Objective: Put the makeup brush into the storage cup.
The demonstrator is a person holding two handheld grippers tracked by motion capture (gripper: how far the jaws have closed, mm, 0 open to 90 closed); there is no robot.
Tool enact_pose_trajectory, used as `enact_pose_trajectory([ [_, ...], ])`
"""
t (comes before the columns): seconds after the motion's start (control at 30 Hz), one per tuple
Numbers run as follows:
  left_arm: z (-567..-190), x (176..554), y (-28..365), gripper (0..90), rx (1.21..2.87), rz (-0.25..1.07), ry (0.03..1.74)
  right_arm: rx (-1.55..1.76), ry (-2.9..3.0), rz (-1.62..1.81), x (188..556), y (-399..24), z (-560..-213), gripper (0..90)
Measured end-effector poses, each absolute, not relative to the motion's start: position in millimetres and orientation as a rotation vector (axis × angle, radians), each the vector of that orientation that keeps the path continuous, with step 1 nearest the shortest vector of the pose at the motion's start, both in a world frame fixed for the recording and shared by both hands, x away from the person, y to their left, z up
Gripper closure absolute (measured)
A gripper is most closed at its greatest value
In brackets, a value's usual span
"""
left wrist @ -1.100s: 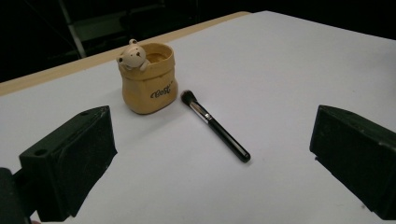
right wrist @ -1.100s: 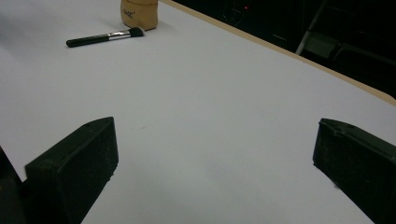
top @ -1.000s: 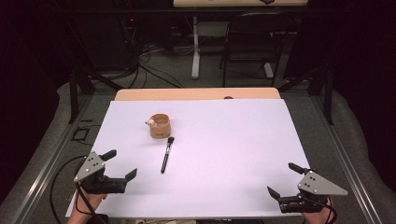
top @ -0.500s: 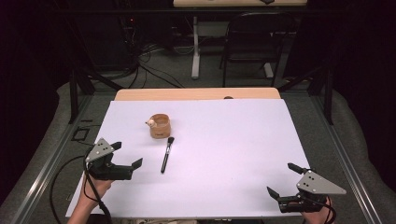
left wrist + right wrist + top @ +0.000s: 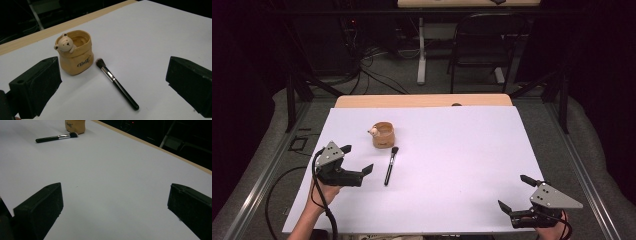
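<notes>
I have the left tongs (image 5: 357,159) spread wide and empty, hovering low over the white worktop (image 5: 452,165) just to the left of the makeup brush (image 5: 390,165), and through the left gripper view the brush (image 5: 116,83) lies between my two jaws, farther out, with its bristle head pointing toward the little bear-faced pot (image 5: 75,51). The brush lies flat, its tip just beside the pot (image 5: 382,135) but, as far as I can tell, not touching it. My right tongs (image 5: 518,194) sit released and empty at the near right corner, well apart from everything; from the right gripper view I see the brush (image 5: 56,137) and the pot's base (image 5: 75,126) far off. The step in hand, as I judge it, is taking hold of the brush with the left tongs. To do it well I would turn the jaws so they close across the handle rather than along it, aim for the black handle near the metal ferrule instead of the soft bristles, and come down low enough for the jaw tips to get around a thin rod lying on the sheet. I would also keep the inner jaw clear of the pot so it doesn't get nudged or tipped.
</notes>
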State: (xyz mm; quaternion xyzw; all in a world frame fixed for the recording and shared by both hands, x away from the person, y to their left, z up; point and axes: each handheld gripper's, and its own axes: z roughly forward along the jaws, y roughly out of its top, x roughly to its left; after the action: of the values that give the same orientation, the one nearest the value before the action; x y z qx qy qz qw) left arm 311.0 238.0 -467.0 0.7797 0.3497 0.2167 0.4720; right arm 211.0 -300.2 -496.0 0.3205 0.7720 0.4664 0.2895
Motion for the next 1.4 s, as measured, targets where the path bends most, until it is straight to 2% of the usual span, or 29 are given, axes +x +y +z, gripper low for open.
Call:
enact_pose_trajectory([
  [0.47, -473, 324, 231, 0.0, 1.895, 0.531, 0.872, 0.856, 2.065, 1.239, 212, -300, -496, 0.0],
  [1.4, -492, 355, 194, 0.0, 1.991, 0.496, 0.880, 0.860, 2.070, 1.231, 212, -300, -497, 0.0],
])
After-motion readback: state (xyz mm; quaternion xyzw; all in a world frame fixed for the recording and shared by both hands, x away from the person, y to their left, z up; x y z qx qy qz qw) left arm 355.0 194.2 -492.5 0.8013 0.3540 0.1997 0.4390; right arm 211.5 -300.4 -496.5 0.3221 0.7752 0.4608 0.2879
